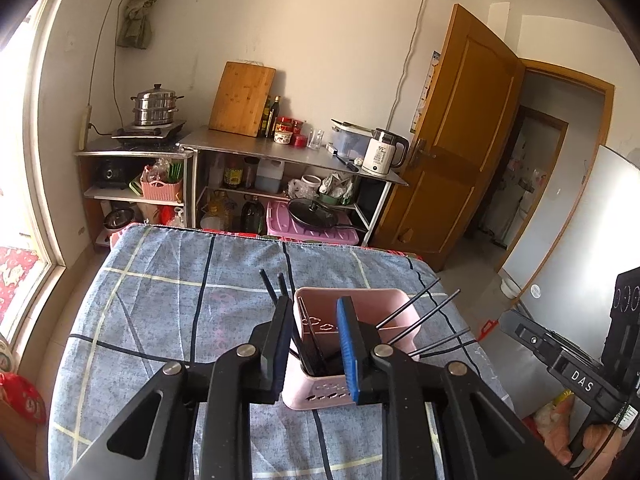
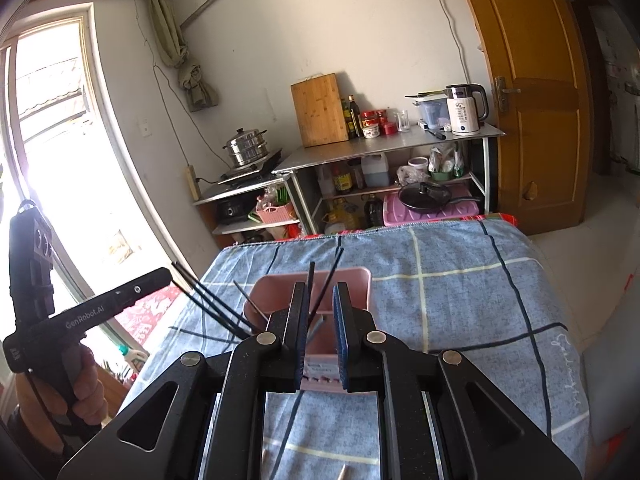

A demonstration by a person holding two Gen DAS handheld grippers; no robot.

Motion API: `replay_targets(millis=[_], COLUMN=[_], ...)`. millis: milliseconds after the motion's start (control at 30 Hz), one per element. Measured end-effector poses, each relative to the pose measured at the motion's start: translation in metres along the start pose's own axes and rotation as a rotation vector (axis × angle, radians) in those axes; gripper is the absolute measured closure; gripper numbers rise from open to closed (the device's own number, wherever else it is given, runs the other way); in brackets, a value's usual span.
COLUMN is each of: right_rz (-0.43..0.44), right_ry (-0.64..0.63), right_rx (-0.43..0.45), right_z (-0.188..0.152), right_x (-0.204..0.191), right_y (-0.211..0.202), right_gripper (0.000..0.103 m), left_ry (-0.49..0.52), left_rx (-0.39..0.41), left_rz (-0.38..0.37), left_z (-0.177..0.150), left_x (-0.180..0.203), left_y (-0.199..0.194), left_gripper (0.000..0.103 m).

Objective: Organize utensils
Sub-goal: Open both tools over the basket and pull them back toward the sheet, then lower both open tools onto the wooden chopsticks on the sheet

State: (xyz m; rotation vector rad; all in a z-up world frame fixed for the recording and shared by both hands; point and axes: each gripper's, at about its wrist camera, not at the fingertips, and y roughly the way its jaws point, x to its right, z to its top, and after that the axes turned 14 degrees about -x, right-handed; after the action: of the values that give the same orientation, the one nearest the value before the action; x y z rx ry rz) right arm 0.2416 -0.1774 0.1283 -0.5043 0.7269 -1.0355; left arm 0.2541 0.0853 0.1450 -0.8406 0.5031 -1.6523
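Observation:
A pink utensil holder (image 1: 356,293) (image 2: 354,280) stands on the blue checked tablecloth (image 1: 180,280). Black chopsticks stand in it. Some lean right (image 1: 412,300) over the rim, and two rise at the left (image 1: 269,286). My left gripper (image 1: 314,304) hangs over the holder's left half, open, with chopsticks loose below the gap. My right gripper (image 2: 320,288) is over the holder too, jaws slightly apart. Two chopsticks (image 2: 311,284) rise through that gap, and the pads are not pressing on them. More chopsticks (image 2: 212,299) fan out to the left.
A hand (image 2: 84,392) holds the left gripper's handle at the left. Past the table's far edge stand metal shelves (image 1: 288,152) with a kettle (image 1: 384,154), a cutting board (image 1: 242,98) and a steamer pot (image 1: 156,106). A wooden door (image 1: 460,140) is at the right.

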Motion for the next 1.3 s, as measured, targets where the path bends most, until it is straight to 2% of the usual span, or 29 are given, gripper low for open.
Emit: replay_targets(millis=[167, 333, 567, 700, 1000, 1300], right_rz=[0.001, -0.008, -0.006, -0.005, -0.001, -0.015], right_ry=[0.003, 0.005, 0.028, 0.028, 0.028, 0.013], right_rx=[-0.012, -0.040, -0.113, -0.158, -0.232, -0.322], right_z=[-0.024, -0.052, -0.093, -0.112, -0.137, -0.149], right_x=[0.003, 0.007, 0.016, 0.018, 0.015, 0.009], right_y=[-0.008, -0.008, 0.001, 0.009, 0.028, 0.059], right_gripper=[0.090, 0.090, 0.090, 0.090, 0.090, 0.090], left_ry=[0.011, 0.029, 0.025, 0.020, 0.008, 0.020], left_rx=[0.023, 0.009, -0.082, -0.148, -0.246, -0.361], left_rz=[-0.006, 0.000, -0.010, -0.011, -0.012, 0.012], left_z=[-0.024, -0.059, -0.124, -0.149, -0.178, -0.188], left_x=[0.002, 0.008, 0.006, 0.004, 0.001, 0.004], left_y=[-0.015, -0.017, 0.002, 0.017, 0.046, 0.086], left_gripper=[0.081, 0.081, 0.081, 0.081, 0.081, 0.081])
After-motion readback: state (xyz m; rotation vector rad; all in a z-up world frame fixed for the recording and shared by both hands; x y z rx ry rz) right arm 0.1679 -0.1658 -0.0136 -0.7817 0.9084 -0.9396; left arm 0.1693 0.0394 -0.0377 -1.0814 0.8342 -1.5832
